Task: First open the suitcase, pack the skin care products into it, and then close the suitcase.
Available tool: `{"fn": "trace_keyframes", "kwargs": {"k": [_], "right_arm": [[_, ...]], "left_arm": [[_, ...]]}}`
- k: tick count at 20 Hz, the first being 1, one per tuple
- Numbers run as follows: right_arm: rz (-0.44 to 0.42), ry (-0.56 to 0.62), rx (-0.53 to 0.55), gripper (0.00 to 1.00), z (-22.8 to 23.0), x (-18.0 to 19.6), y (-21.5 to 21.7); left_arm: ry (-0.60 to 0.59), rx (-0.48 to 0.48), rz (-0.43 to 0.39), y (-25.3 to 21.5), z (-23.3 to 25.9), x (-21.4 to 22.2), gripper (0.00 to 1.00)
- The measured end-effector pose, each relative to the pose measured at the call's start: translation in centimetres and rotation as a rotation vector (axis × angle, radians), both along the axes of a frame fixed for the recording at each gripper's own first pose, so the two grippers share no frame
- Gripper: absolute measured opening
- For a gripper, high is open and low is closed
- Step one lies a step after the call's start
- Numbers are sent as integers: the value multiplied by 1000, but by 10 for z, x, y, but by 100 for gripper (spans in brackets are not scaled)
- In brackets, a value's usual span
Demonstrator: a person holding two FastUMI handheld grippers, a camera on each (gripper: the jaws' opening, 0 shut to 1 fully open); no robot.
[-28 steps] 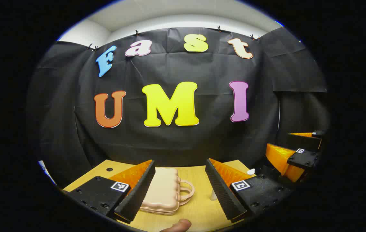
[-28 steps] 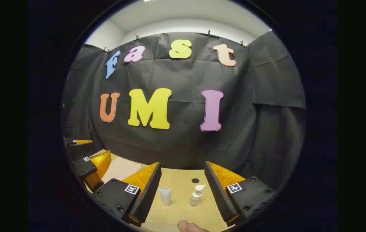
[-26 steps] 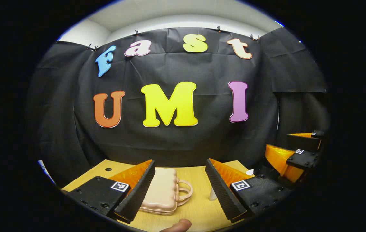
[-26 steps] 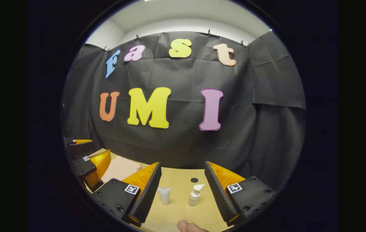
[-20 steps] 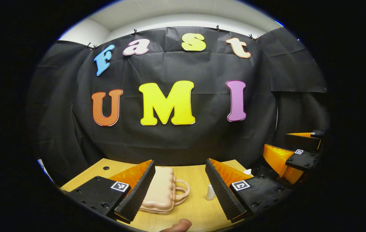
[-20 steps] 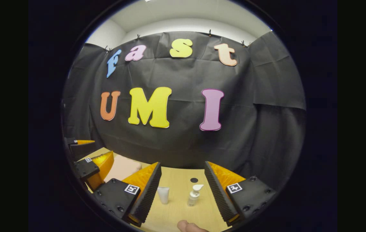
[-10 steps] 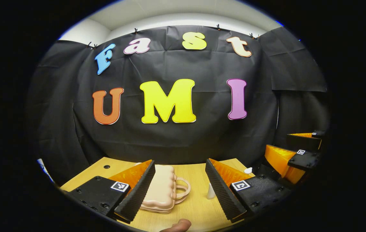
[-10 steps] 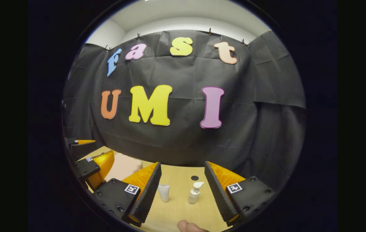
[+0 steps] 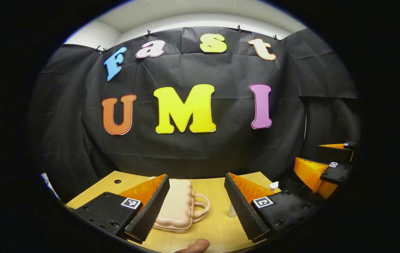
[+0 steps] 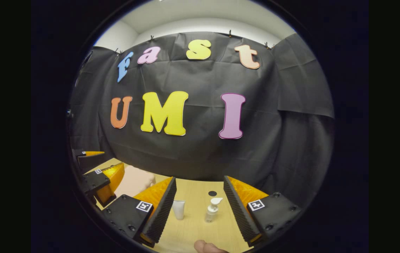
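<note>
**Both claws wide and empty, suitcase not yet opened**

Left gripper view: the left gripper hangs above the wooden table with its fingers spread wide and nothing between them. The pink suitcase lies flat and closed, partly behind the gripper's left finger, its handle pointing toward the gap. Beside the handle, on the side away from the suitcase, a small white tube peeks out next to the other finger. Beyond that, the right gripper shows, apart from the suitcase.

Right gripper view: the right gripper is likewise spread wide and empty, clear of the table. Between its fingers stand the tube and, just beside it, a pump bottle, both upright. The suitcase sits off to the tube's far side, with the left gripper over it.

Risk, as a judgement: the suitcase looks light and smooth, so prying at the lid with one claw may slide it toward the tube and tip it. The upright bottle is narrow and may topple if a finger brushes it off-centre.
</note>
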State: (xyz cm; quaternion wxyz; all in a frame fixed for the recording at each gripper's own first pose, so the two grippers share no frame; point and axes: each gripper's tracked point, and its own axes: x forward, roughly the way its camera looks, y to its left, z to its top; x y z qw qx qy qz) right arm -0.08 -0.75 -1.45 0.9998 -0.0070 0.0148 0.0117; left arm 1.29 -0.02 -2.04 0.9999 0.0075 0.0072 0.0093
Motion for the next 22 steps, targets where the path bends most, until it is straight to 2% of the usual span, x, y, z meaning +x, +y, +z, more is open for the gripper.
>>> {"fn": "trace_keyframes", "kwargs": {"k": [4,8,12,16,18,22], "right_arm": [[-33,-8,-17,81,0,7,-20],[-89,-7,-49,80,-6,7,-54],[-133,28,-42,80,-24,5,-89],[-158,68,-24,80,-49,4,-115],[-159,86,-15,80,-61,4,-125],[-153,125,12,80,-85,9,-141]], "left_arm": [[25,130,66,28,-39,22,100],[70,379,98,47,-89,47,100],[125,568,47,38,-137,62,98],[122,800,-13,10,-165,75,98],[101,885,-62,-4,-175,83,97],[185,1114,-58,-13,-209,99,97]]}}
